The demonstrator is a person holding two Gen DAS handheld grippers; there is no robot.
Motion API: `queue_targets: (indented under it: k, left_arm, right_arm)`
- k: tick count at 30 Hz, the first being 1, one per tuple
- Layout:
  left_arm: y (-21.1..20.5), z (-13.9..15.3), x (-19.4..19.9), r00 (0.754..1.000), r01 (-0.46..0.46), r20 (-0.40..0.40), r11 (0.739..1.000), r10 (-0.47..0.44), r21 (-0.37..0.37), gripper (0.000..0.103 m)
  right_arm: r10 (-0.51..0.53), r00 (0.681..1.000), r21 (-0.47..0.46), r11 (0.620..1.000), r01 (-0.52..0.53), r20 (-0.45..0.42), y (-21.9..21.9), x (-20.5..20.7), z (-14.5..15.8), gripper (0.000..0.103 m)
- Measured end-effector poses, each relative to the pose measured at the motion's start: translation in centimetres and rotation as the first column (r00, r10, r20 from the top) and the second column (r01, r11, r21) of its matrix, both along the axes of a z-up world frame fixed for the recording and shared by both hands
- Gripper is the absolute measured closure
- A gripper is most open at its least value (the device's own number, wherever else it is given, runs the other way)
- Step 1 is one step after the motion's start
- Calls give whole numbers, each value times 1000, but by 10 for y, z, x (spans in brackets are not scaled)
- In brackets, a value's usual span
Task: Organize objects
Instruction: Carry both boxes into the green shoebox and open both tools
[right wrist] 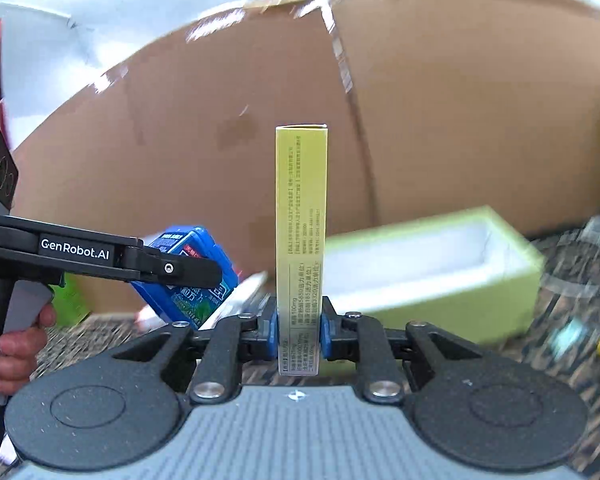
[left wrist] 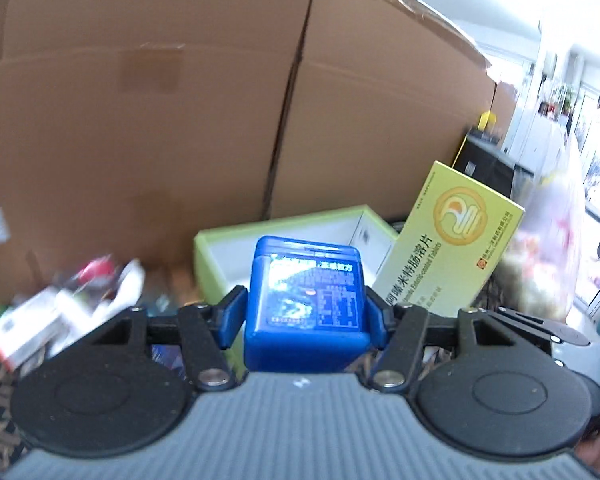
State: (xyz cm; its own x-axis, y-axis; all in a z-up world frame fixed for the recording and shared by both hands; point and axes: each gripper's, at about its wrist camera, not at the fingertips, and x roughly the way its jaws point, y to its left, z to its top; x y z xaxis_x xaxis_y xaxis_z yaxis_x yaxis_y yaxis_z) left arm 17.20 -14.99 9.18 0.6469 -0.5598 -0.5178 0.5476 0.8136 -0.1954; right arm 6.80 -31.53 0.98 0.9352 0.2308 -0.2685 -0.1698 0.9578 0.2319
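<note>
The blue container (left wrist: 306, 308) sits between the two blue pads of the left tool (left wrist: 305, 312), which is clamped on its side walls; its labelled face is turned toward the left wrist camera, and it is lifted clear of the patterned surface (right wrist: 560, 380). In the right wrist view the same container hangs tilted at the left, with the left tool's black finger across its upper part and a hand (right wrist: 14, 344) on the grip below. The yellow medicine box (right wrist: 301, 240) stands upright in the right tool (right wrist: 300, 334), whose pads pinch its narrow lower end, so most of the box rises free above them. Seen from the left wrist camera, this box leans at an angle just to the right of the blue container, without touching it. Behind both held things lies an open green tray (left wrist: 220, 240) with a white inside, its near rim low and its interior bare as far as it shows. A tall cardboard carton (left wrist: 140, 100) closes off the back just behind the tray, leaving little room beyond its far edge. To the left of the tray lies a blurred heap of small packages (left wrist: 60, 304), too smeared to name. At the right edge stands a clear plastic bag (left wrist: 548, 248) with blurred contents.
</note>
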Motion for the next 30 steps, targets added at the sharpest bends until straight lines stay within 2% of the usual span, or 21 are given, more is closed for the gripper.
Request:
queue_targets:
  k: [3, 5, 10, 14, 15, 17, 18, 19, 20, 21, 23, 25, 30]
  left_arm:
    - [-27, -2, 28, 1000, -20, 11, 1000, 20, -10, 44]
    - [-43, -11, 46, 999, -36, 21, 999, 36, 9, 44]
    - [-68, -46, 92, 997, -61, -36, 998, 62, 34, 44]
    - [-81, -66, 117, 995, -54, -75, 997, 58, 59, 44]
    - [-83, -70, 120, 995, -52, -81, 997, 57, 57, 44]
    - [-85, -76, 126, 994, -52, -94, 998, 57, 44, 42]
    - [-85, -79, 128, 994, -56, -97, 998, 58, 31, 39]
    - [-85, -81, 129, 994, -60, -92, 998, 61, 15, 26]
    - [-82, -83, 128, 994, -71, -78, 997, 71, 5, 9]
    - [-80, -86, 127, 995, -88, -54, 996, 88, -2, 2]
    - [-78, -85, 120, 994, -106, 5, 994, 106, -15, 0]
    - [-78, -82, 116, 996, -84, 19, 996, 84, -7, 0]
    - [-81, -77, 111, 996, -90, 25, 996, 90, 8, 0]
  right_arm:
    - [-58, 998, -34, 998, 58, 17, -12, 28, 14, 80]
    - [-85, 996, -34, 996, 84, -15, -20, 55, 15, 80]
    - [-88, 977, 28, 995, 95, -196, -40, 125, -12, 80]
    - [-44, 929, 88, 993, 81, -367, -54, 167, -41, 81]
    - [-44, 920, 102, 991, 91, -390, -58, 173, -48, 81]
    - [-71, 918, 60, 993, 102, -389, -59, 179, -47, 81]
    - [-71, 913, 46, 994, 97, -401, -58, 183, -48, 81]
    - [-77, 910, 28, 995, 97, -407, -58, 186, -48, 81]
    - [-91, 908, 7, 995, 103, -409, -57, 189, -49, 81]
    - [-109, 906, -25, 994, 108, -409, -55, 192, -49, 76]
    - [-124, 909, -88, 991, 96, -398, -50, 194, -52, 61]
    - [-130, 922, -130, 988, 88, -364, -44, 191, -55, 33]
    - [-115, 937, -168, 984, 62, -329, -43, 185, -62, 30]
